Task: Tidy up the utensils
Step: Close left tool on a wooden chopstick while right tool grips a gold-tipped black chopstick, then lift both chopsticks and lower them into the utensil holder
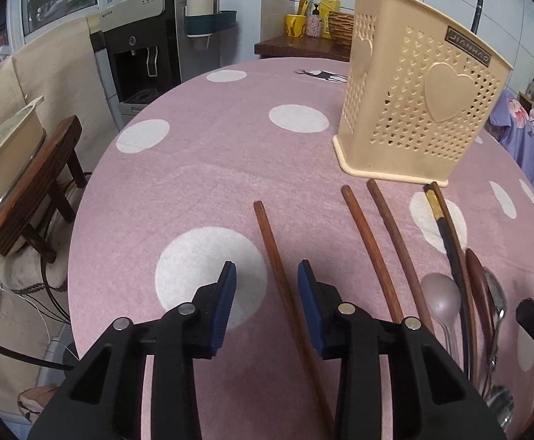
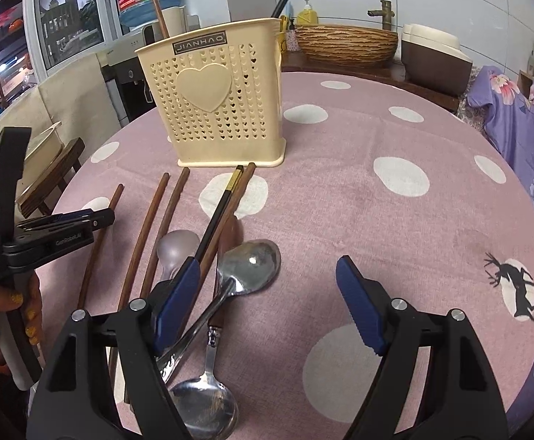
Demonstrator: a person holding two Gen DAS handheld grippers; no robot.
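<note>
A: Surface and room?
B: Round counter (image 1: 201, 168) under pink white-dotted cloth; grey water dispenser (image 1: 138, 44) upper left.
A: Claws?
B: Left claw (image 1: 267, 293), lower centre, part-spread and unclosed, straddles a brown wooden chopstick (image 1: 285, 286). Right claw (image 2: 267, 293) spread wide, empty, over a steel spoon (image 2: 248, 267).
A: Utensil holder?
B: Beige perforated plastic holder (image 1: 413, 91) upper right; only the right view shows a woven basin (image 2: 347, 44).

Round table (image 2: 395, 220), pink dotted cloth: holder (image 2: 215, 110), chopsticks (image 1: 367, 242), perhaps four spoons (image 2: 248, 267).
</note>
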